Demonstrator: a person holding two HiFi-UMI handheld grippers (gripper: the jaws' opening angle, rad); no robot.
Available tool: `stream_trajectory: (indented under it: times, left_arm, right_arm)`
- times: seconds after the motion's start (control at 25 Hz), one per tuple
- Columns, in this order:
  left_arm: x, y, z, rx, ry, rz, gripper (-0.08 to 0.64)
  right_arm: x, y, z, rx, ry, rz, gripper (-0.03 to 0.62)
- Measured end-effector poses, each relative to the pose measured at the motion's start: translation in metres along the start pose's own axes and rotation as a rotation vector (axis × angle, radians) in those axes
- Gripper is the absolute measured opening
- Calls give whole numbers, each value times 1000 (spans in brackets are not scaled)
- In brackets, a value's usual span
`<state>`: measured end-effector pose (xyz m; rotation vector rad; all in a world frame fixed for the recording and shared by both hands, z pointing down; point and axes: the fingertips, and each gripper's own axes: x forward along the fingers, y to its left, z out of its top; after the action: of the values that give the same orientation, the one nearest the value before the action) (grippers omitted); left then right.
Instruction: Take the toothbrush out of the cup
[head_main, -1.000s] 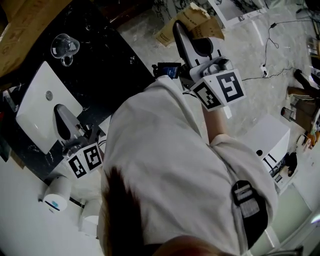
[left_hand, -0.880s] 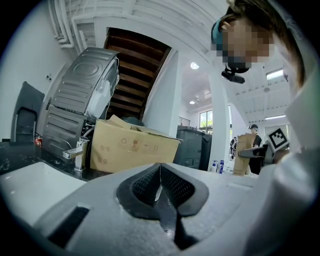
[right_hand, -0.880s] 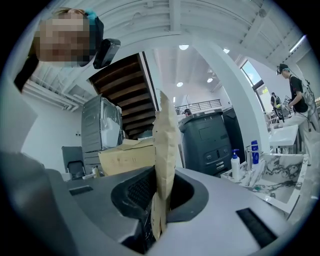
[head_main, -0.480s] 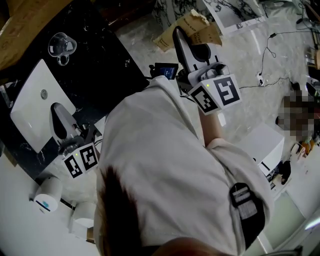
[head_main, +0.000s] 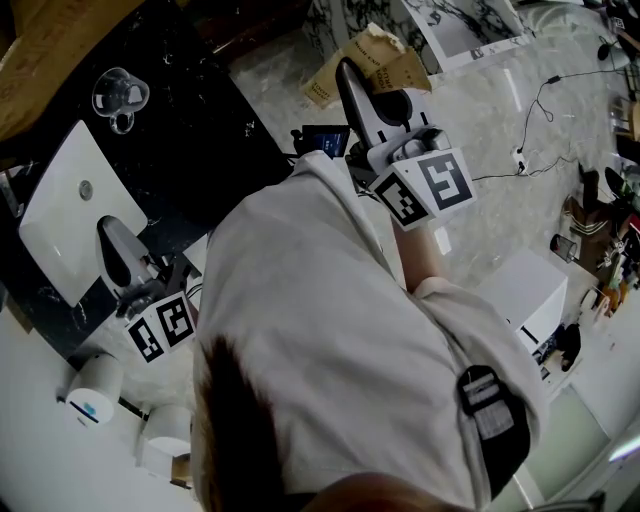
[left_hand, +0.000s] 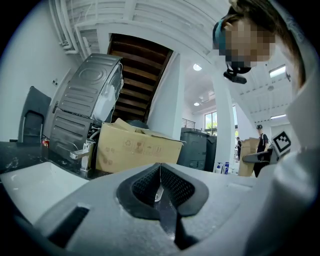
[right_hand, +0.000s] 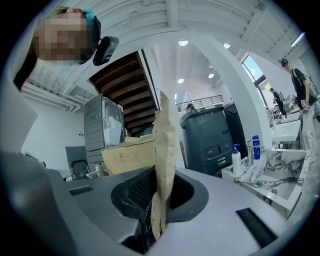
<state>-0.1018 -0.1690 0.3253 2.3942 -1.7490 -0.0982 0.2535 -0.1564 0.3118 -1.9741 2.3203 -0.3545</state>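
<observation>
No step of taking a toothbrush out can be read from this moment with certainty. The glass cup (head_main: 120, 95) stands on the black countertop (head_main: 215, 140), beyond the white sink (head_main: 65, 215), and it is well apart from both claws. From above it looks clear and empty, but it is small in the head view, and no toothbrush can be made out in it or in any other place.

Two stages are fitted by this scene: either the toothbrush is already out of the cup and lies somewhere not shown, or it is in the cup and is only too thin to be seen. Therefore the next move is not settled. It is judged only that neither claw is ready for a grip as it stands now.

The right gripper (head_main: 348, 75) is clenched on a brown paper packet (right_hand: 165, 145), which is held on its edge between the jaws and stands up above them. The jaws are kept a little apart by the paper alone.

The left gripper (left_hand: 160, 167) is held level beside the sink, near its corner. Its jaws are pressed together and nothing is seen to be held between them.
</observation>
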Motion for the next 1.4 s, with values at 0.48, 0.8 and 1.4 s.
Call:
stream_trajectory:
  times: [0.48, 0.8, 1.4]
  left_arm:
    - [2, -3, 2, 3, 0, -5, 15]
    - [4, -5, 0, 3, 5, -14, 15]
    - [5, -6, 0, 4, 4, -14, 15]
  right_arm:
    - [-2, -5, -1, 6, -1, -10, 43]
    - [-4, -7, -2, -6, 3, -22, 43]
    - [-4, -10, -1, -13, 4, -26, 43]
